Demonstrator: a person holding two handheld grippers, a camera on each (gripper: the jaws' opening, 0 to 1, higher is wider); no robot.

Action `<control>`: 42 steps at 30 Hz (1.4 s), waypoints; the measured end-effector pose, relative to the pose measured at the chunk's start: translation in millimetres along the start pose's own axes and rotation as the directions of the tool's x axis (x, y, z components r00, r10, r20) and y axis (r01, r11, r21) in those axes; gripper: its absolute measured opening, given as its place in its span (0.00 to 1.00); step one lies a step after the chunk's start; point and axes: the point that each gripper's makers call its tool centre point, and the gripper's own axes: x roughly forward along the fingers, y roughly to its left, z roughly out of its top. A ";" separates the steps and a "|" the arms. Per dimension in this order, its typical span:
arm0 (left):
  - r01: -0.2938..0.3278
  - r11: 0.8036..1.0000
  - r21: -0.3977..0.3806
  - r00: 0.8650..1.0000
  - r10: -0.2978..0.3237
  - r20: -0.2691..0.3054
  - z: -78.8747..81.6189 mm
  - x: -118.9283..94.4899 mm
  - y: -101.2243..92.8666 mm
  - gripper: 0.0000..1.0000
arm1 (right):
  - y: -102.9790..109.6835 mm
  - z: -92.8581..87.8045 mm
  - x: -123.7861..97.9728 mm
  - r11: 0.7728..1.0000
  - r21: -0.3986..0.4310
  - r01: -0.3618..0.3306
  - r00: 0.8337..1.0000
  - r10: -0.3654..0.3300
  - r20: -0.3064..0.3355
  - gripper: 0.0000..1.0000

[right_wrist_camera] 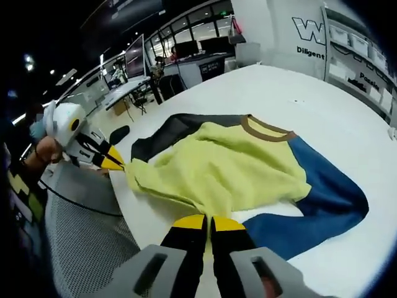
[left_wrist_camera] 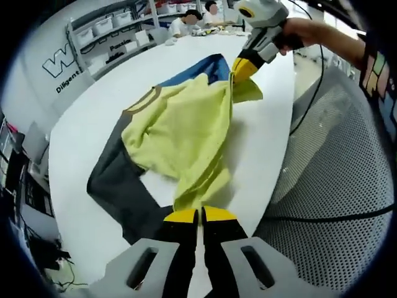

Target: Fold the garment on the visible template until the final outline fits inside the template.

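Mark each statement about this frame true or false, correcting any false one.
1. Both grippers are shut on the sweatshirt. True: the left gripper and the right gripper each pinch its yellow hem.
2. The sweatshirt's sleeves are both blue. False: one is blue, the other dark grey.
3. The collar is brown. True.
4. The sweatshirt lies on a black table. False: the table is white.
5. The sweatshirt is folded into a neat rectangle. False: it is rumpled, sleeves spread.
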 end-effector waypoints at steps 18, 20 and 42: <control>0.101 0.916 0.389 0.995 -0.086 -0.057 -8.5 -8.4 -10.8 0.00 | 5.1 -58.5 -15.1 0.968 -0.199 -0.154 0.952 0.092 -0.291 0.00; 0.115 0.914 0.390 0.993 -0.098 -0.063 -8.4 -7.4 -12.7 0.00 | 8.0 -65.9 -16.9 0.959 -0.214 -0.184 0.939 0.107 -0.328 0.00; 0.361 0.816 0.451 0.932 -0.326 -0.157 -10.5 6.3 -44.9 0.00 | -6.4 -122.4 -34.7 0.941 -0.223 -0.255 0.810 0.082 -0.580 0.00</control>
